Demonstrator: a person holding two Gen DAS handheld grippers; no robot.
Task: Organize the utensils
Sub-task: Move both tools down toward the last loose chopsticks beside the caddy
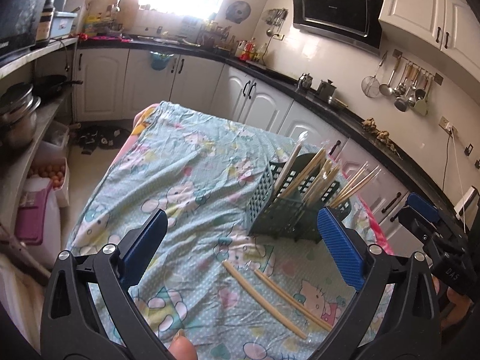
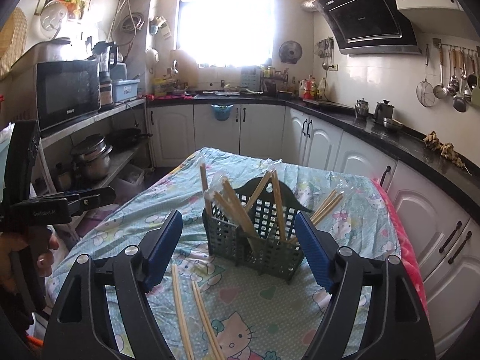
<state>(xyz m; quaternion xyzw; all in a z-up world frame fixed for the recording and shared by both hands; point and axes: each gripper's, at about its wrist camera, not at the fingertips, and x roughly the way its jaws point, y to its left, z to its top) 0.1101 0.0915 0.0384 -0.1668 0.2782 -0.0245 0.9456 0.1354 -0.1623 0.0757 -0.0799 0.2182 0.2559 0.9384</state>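
- Left gripper [image 1: 240, 241]: blue pads spread wide, nothing between them, hovering over the cartoon-print turquoise cloth [image 1: 180, 180].
- Two loose pale wooden chopsticks [image 1: 279, 294] lie on the cloth near it, just short of the dark green perforated plastic caddy [image 1: 270, 207].
- Next: straddle one stick mid-length, close squarely, then lift.
- Right gripper [image 2: 238, 253]: released, empty, caddy beyond it.

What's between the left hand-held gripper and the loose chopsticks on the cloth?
Nothing visible. The left hand-held gripper is open above the loose chopsticks, with only bare tablecloth between. The green holder sits beyond them.
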